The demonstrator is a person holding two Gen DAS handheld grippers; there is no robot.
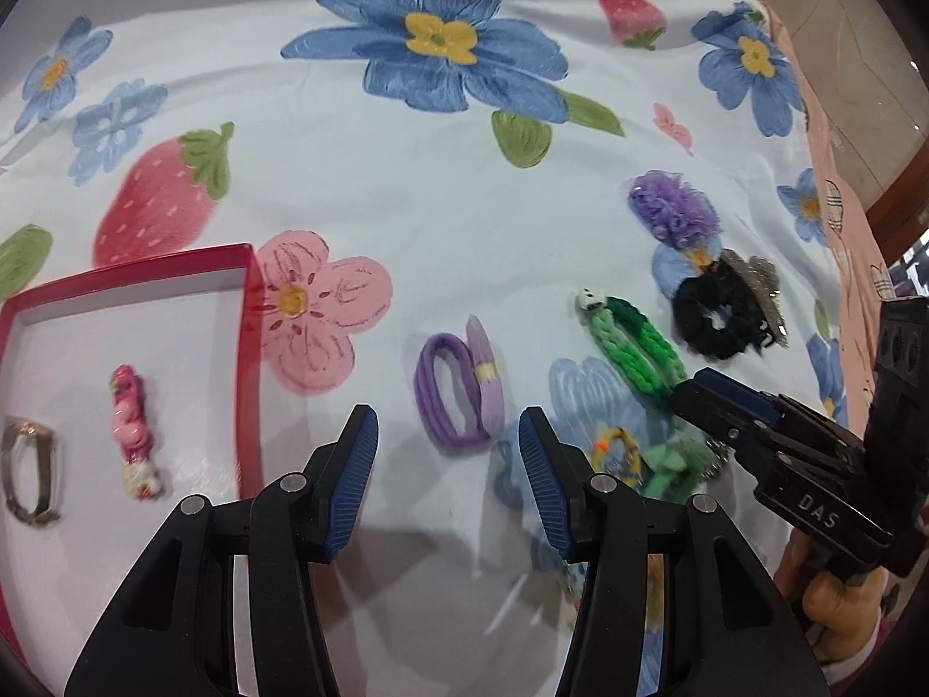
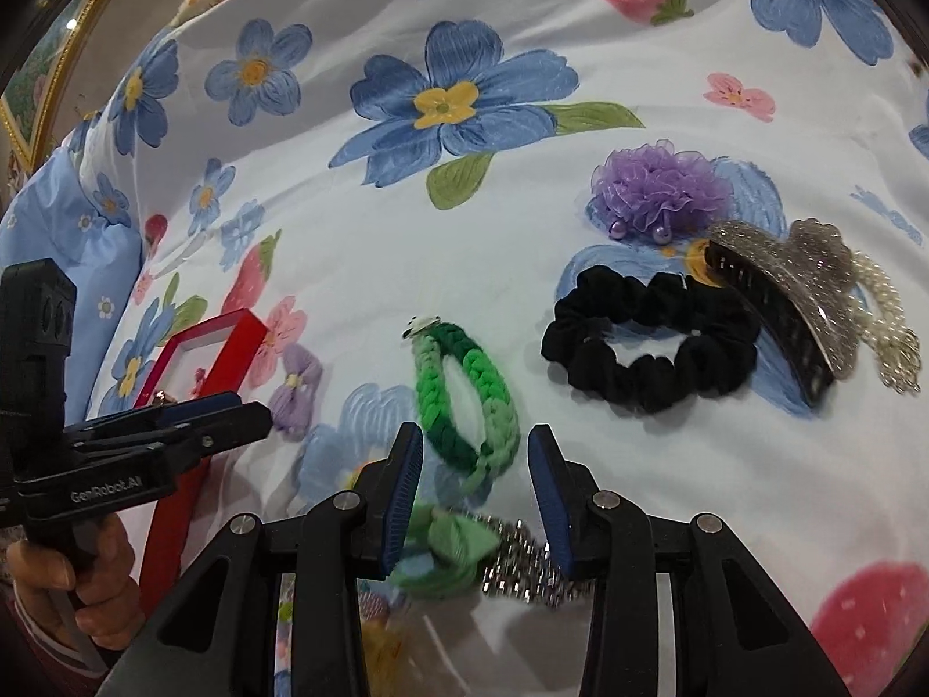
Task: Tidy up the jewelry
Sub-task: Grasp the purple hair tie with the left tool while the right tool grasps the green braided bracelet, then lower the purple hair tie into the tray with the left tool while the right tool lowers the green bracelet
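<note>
A red box (image 1: 247, 313) with a white floor lies at the left and holds a pink hair tie (image 1: 134, 433) and a metal bracelet (image 1: 26, 470). My left gripper (image 1: 448, 453) is open and empty, just right of the box, near a purple hair tie (image 1: 458, 392). My right gripper (image 2: 475, 467) is open above a light green bow clip with a silver chain (image 2: 464, 552); a green braided band (image 2: 464, 401) lies just beyond its fingertips. A black scrunchie (image 2: 644, 340), a purple ruffle clip (image 2: 656, 186) and a glittery claw clip (image 2: 784, 302) lie farther right.
Everything rests on a floral cloth (image 1: 464, 221) with blue flowers and strawberries. A small yellow beaded ring (image 1: 618, 453) lies by the green bow. A pearl chain (image 2: 888, 325) sits beside the claw clip. The cloth's edge and the floor (image 1: 859, 29) are at the far right.
</note>
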